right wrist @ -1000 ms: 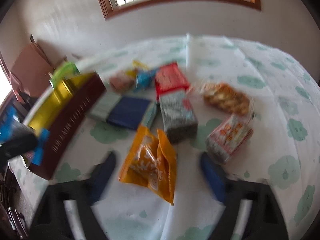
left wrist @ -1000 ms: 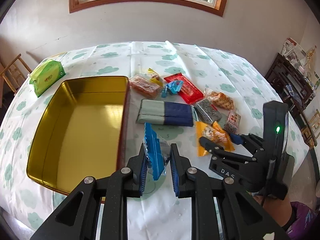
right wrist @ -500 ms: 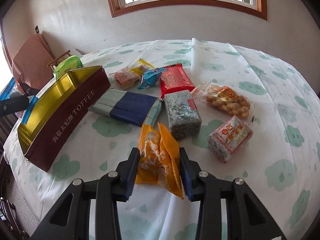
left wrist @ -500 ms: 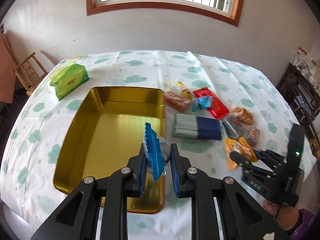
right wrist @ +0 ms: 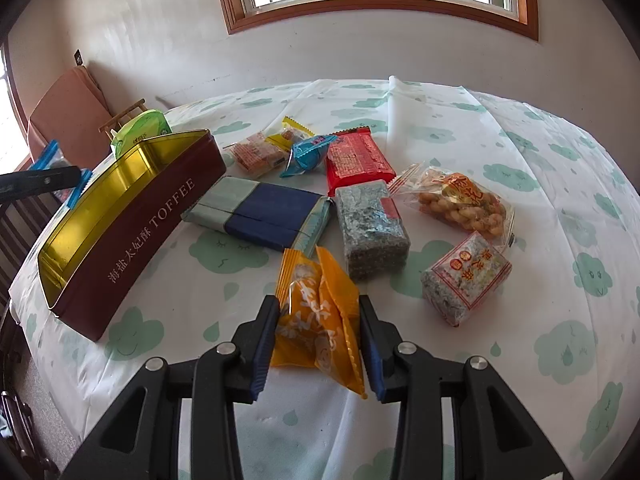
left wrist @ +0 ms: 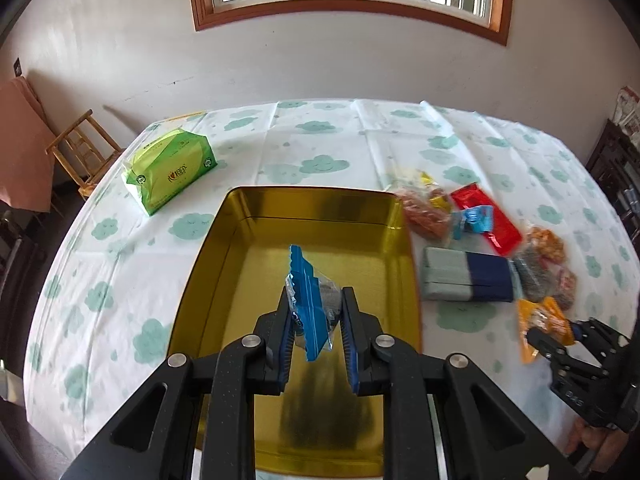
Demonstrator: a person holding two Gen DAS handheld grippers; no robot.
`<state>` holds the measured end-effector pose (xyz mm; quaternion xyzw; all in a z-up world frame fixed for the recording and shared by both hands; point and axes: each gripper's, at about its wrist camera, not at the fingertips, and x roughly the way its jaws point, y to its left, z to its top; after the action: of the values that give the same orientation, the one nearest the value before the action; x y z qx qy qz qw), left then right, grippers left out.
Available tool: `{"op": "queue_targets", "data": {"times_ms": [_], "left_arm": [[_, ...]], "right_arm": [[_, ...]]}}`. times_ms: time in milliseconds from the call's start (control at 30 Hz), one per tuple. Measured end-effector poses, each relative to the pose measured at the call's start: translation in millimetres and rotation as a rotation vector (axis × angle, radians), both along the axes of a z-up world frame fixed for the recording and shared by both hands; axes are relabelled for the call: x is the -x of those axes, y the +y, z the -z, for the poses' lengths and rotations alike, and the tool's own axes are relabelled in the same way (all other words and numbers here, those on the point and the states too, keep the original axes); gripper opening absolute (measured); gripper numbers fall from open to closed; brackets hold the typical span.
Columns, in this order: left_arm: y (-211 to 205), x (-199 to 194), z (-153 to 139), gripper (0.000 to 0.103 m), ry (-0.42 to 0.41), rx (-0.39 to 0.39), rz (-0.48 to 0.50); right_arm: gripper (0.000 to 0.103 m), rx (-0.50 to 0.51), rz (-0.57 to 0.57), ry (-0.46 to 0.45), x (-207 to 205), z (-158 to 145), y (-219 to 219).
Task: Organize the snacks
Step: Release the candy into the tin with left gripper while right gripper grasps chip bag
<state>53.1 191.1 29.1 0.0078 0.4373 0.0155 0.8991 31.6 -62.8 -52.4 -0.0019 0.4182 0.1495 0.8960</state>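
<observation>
**Blue packet held over tin; orange packet bracketed on cloth**

The toffee tin serves as reference. It is a rectangular metal box, gold and glossy inside, dark red outside with pale lettering, lying open and, as far as its floor shows, holding nothing. I judge it to be the collecting container.

The left gripper is closed on a small blue packet, a crinkled film wrapper with a serrated end, held edge-up above the tin's near half. That position suits a release into the tin; the packet is not yet inside.

The right gripper sits to the right of the tin, low over the cloth. Its jaws stand partly open on either side of the orange packet, a soft glossy pillow pack. Contact appears close on both sides, but a firm grip cannot be confirmed.

Right of the tin, loosely clustered, lie the remaining snacks: a flat grey-and-navy pack nearest, a speckled grey block, a red packet, a clear bag of golden twists, a red-printed clear pack and smaller wrapped sweets beyond.

A green tissue pack lies beyond the tin's far left corner. All rest on a cloud-print tablecloth.
</observation>
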Motion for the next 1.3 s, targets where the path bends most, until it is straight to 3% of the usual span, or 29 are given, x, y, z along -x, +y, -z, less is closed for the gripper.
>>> {"op": "queue_targets", "data": {"times_ms": [433, 767, 867, 1033, 1300], "left_arm": [[20.8, -53.3, 31.9, 0.021, 0.085, -0.070, -0.044], [23.8, -69.9, 44.1, 0.025, 0.106, -0.123, -0.041], [25.7, -67.8, 41.6, 0.035, 0.097, -0.103, -0.050], [21.0, -50.4, 27.6, 0.061, 0.037, -0.111, -0.063], [9.4, -11.0, 5.8, 0.066, -0.011, -0.126, -0.071]], "right_arm": [[0.039, -0.007, 0.000, 0.004, -0.5, 1.3, 0.2], [0.039, -0.008, 0.000, 0.008, -1.0, 2.3, 0.2], [0.039, -0.006, 0.000, 0.009, -1.7, 2.9, 1.5], [0.039, -0.001, 0.000, 0.008, -1.8, 3.1, 2.3], [0.039, 0.005, -0.002, 0.007, -1.1, 3.1, 2.6]]}}
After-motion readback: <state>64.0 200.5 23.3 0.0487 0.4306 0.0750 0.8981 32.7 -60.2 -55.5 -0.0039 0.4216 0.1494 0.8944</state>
